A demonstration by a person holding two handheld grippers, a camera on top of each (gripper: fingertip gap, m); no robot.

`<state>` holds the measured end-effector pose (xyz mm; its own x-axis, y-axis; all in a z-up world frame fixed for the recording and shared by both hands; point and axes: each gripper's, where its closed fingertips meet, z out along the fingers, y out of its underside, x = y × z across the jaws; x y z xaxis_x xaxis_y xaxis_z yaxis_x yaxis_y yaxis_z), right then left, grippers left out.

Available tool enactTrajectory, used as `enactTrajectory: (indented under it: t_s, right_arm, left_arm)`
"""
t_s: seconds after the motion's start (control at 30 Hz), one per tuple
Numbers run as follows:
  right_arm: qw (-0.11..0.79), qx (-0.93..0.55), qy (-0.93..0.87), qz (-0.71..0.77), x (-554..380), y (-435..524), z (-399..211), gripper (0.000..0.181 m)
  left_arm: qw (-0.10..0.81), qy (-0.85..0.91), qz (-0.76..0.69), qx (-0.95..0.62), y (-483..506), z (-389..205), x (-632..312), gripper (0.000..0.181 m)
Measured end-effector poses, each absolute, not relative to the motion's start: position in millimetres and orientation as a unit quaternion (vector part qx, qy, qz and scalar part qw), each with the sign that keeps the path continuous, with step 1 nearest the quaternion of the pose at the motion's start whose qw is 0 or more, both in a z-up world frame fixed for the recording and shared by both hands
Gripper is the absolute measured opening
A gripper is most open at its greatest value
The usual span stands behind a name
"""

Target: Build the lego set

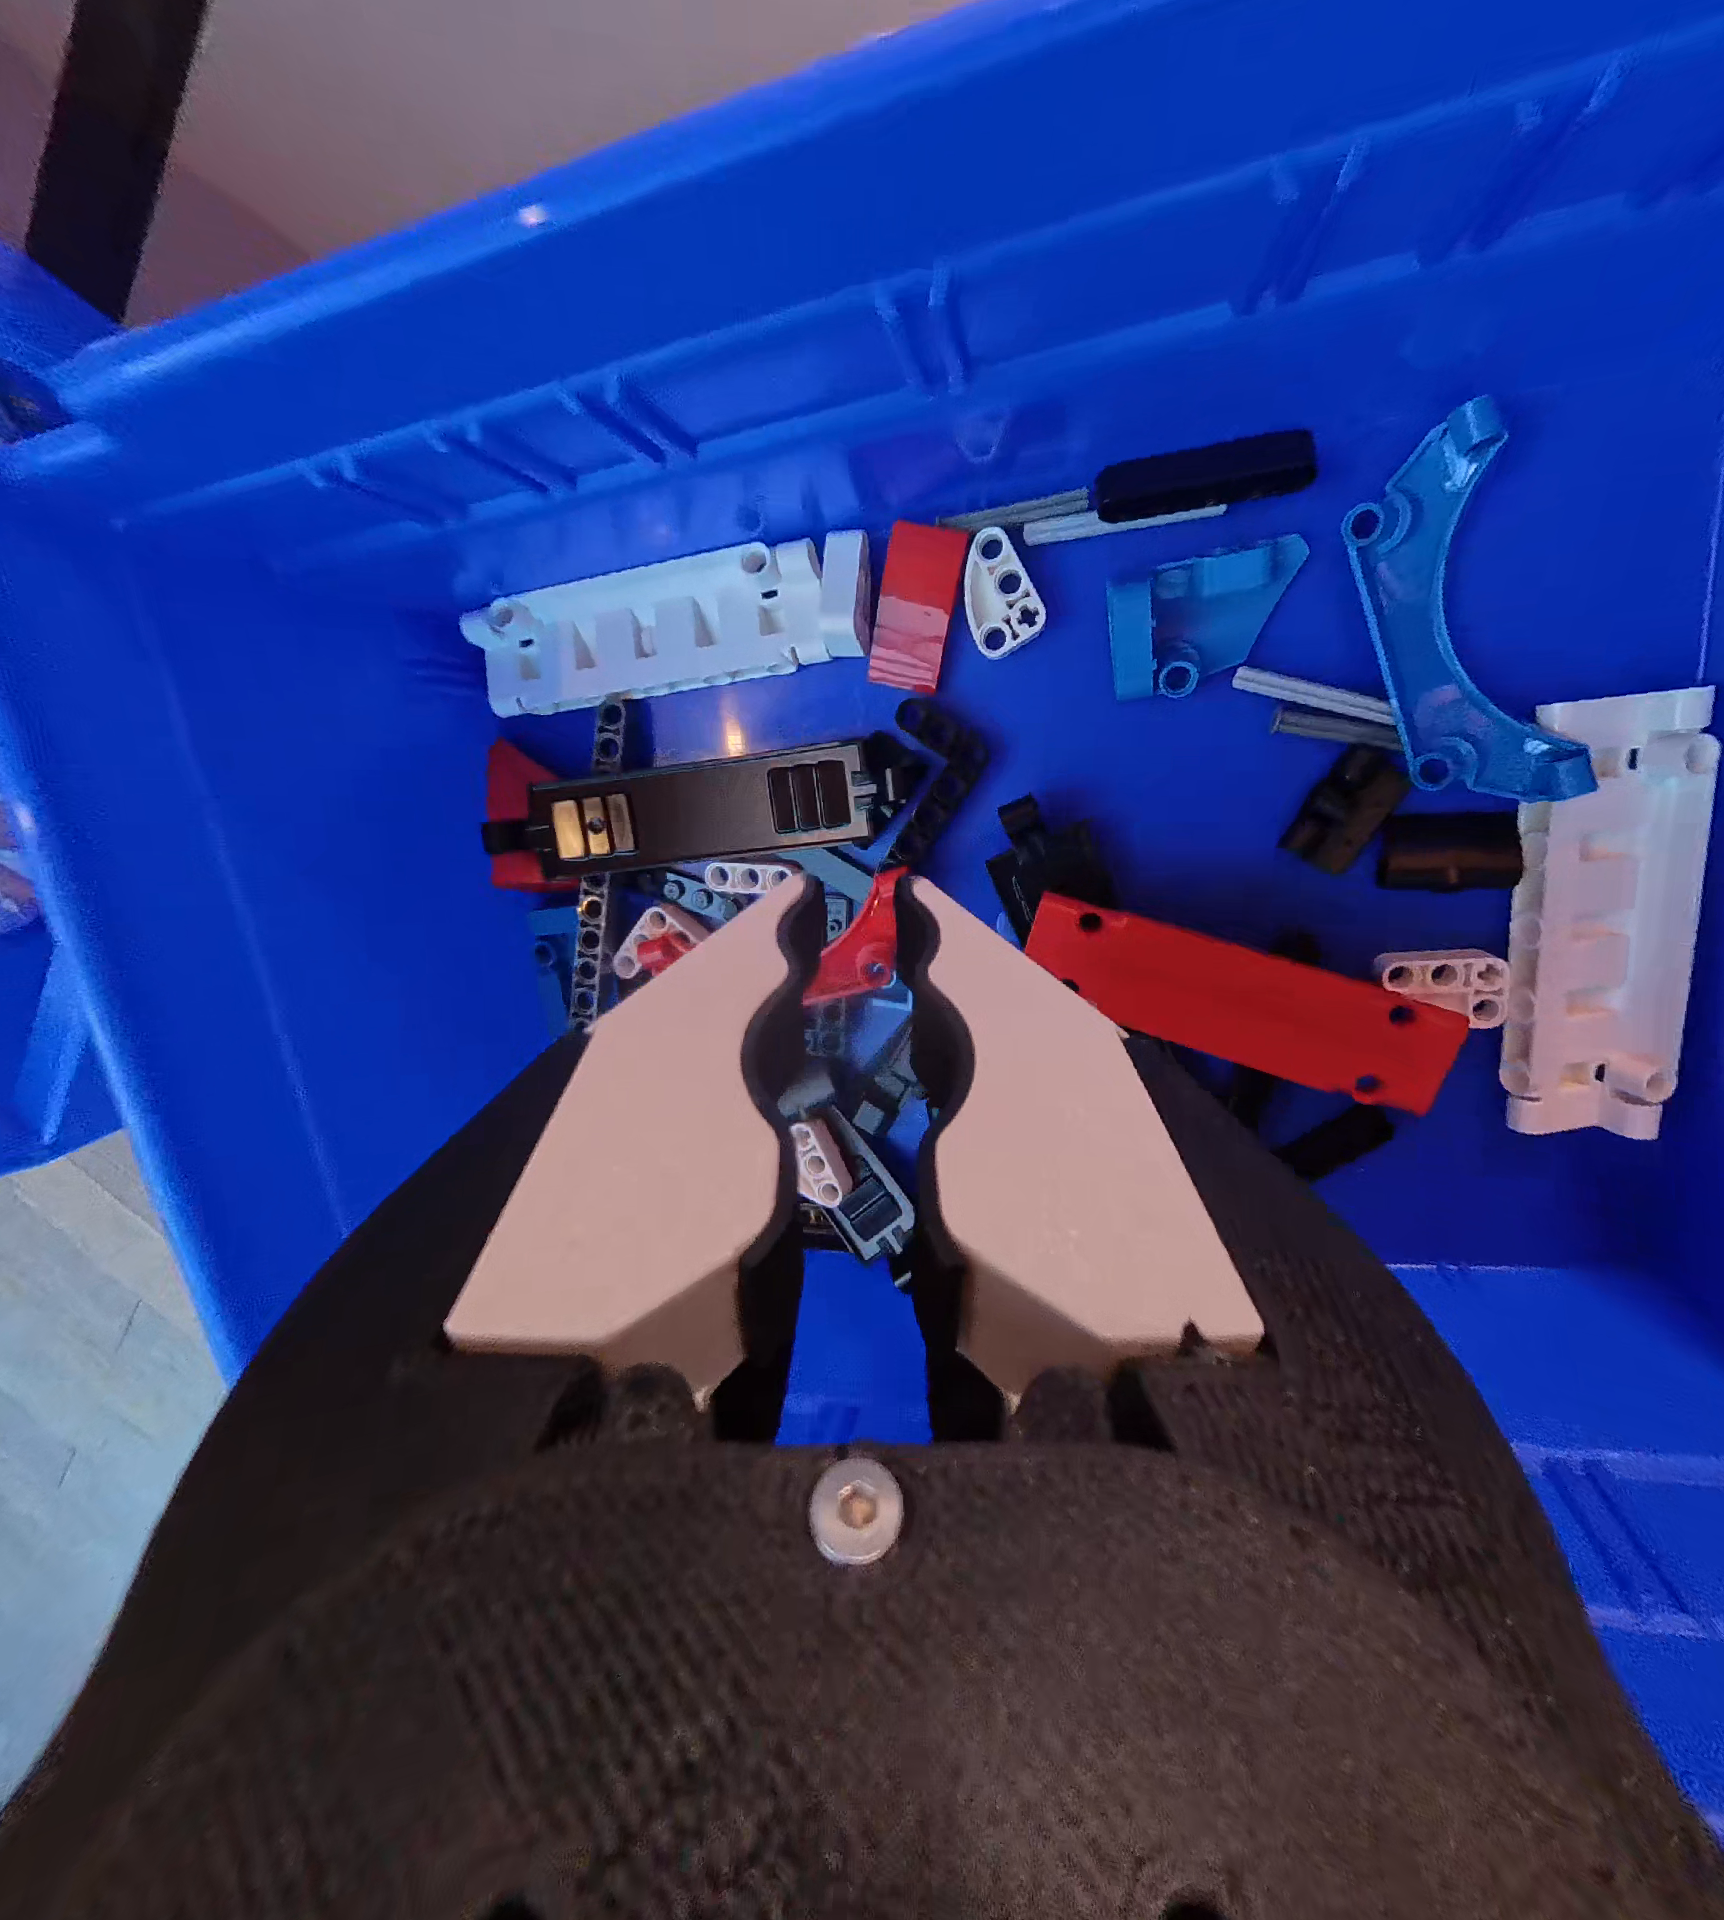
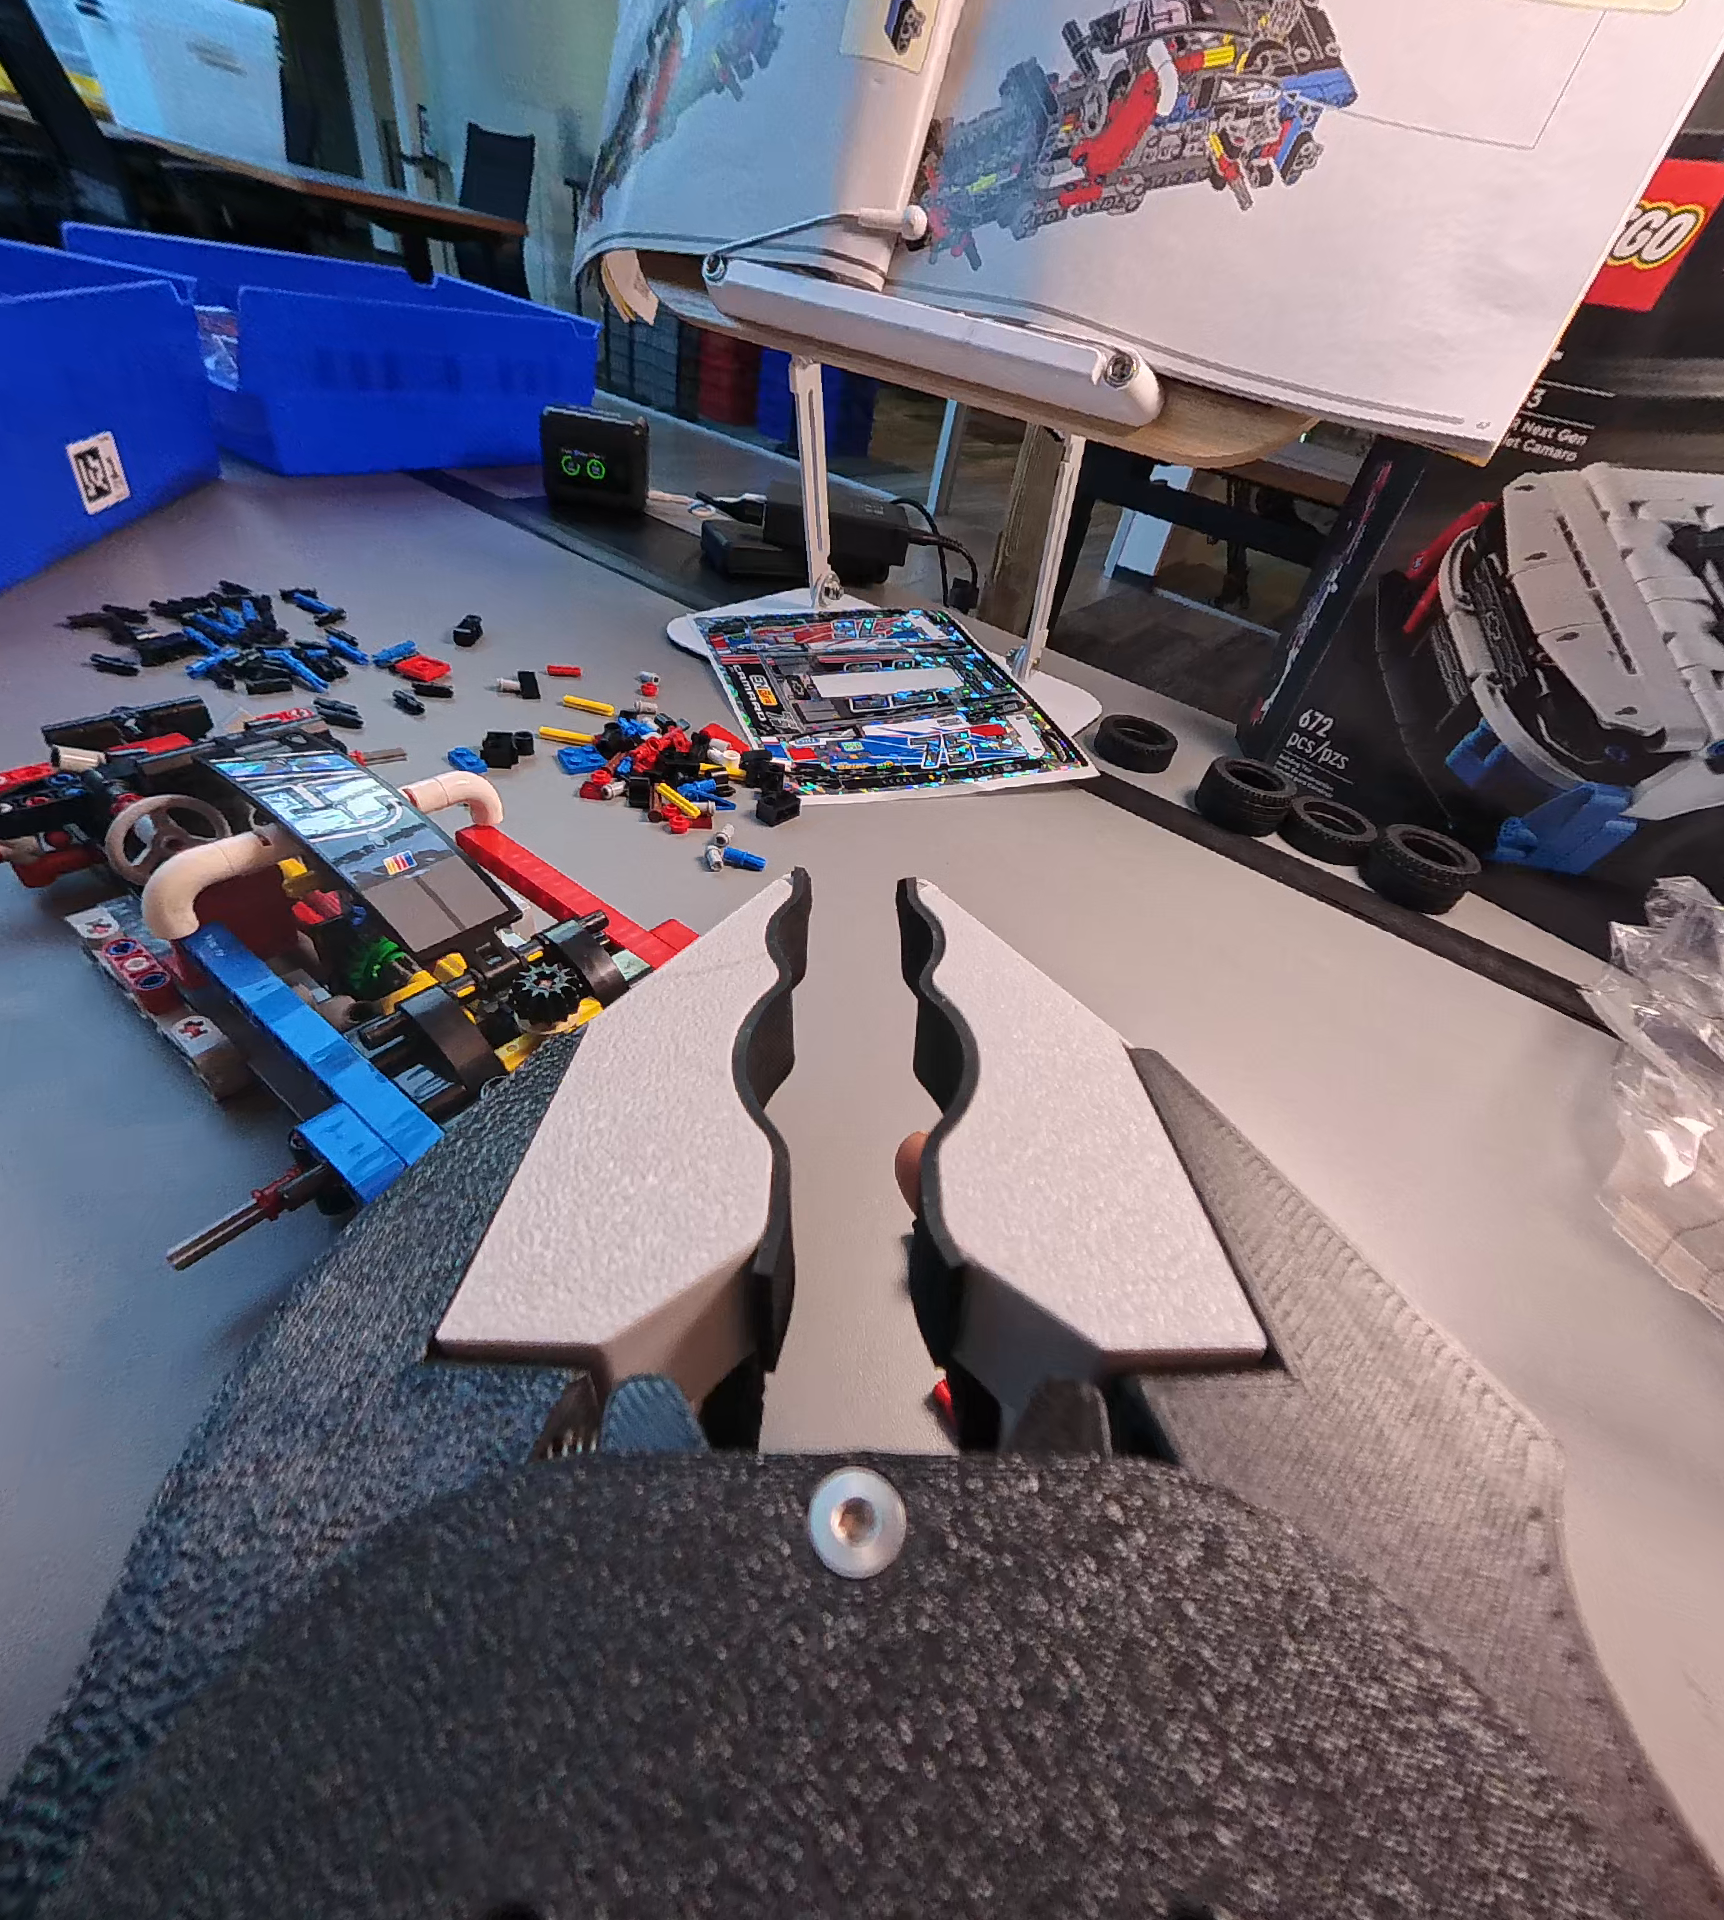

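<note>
A grey table [image 2: 1253, 1039] carries the half-built car [image 2: 318, 914] at left of frame, beside the parted, empty right gripper [image 2: 853, 894]. The left gripper [image 1: 853, 894] reaches down into a blue bin [image 1: 941, 312] of parts, tips pinching a small red piece [image 1: 853, 951] at frame centre.

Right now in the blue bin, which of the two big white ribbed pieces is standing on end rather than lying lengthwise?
The white ribbed piece at the bin's right side, beside the curved blue arch; the other white one lies lengthwise along the back wall.

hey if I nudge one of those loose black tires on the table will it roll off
Probably not: the tires appear to lie flat on their sides, so a nudge should slide them. They look rubbery, likely grippy and light. Tipped on edge, one could roll.
</note>
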<state>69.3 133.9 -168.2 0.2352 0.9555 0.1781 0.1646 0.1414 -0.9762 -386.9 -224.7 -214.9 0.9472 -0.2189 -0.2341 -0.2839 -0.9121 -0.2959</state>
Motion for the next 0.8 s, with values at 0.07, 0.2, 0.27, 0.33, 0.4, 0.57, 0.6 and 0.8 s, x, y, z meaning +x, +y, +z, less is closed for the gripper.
enactTrajectory:
  t_s: [0.07, 0.2, 0.27, 0.33, 0.4, 0.57, 0.6, 0.8]
  right_arm:
    - [0.561, -0.552, -0.506, 0.353, 70, 134, -167, 0.015]
    - [0.562, -0.553, -0.504, 0.353, 71, 135, -167, 0.015]
    - [0.561, -0.554, -0.504, 0.353, 71, 136, -168, 0.015]
    - [0.559, -0.555, -0.504, 0.354, 70, 136, -169, 0.015]
    - [0.557, -0.556, -0.505, 0.355, 70, 136, -169, 0.015]
    - [0.556, -0.557, -0.503, 0.357, 71, 137, -169, 0.015]
    - [0.556, -0.558, -0.503, 0.357, 71, 137, -169, 0.015]
    - [0.555, -0.556, -0.504, 0.359, 71, 136, -169, 0.015]
  left_arm:
    - [0.137, 0.137, 0.101, -0.976, -224, -228, -389, 0.010]
    - [0.107, 0.137, 0.070, -0.982, -225, -247, -387, 0.000]
    - [0.115, 0.137, 0.064, -0.982, -219, -249, -387, 0.000]
    - [0.129, 0.136, 0.072, -0.980, -212, -250, -390, 0.001]
    - [0.143, 0.132, 0.070, -0.978, -207, -251, -392, 0.004]
    - [0.137, 0.126, 0.061, -0.981, -204, -256, -394, 0.011]
    - [0.134, 0.128, 0.061, -0.981, -205, -257, -393, 0.011]
    - [0.117, 0.139, 0.041, -0.983, -216, -255, -384, 0.014]
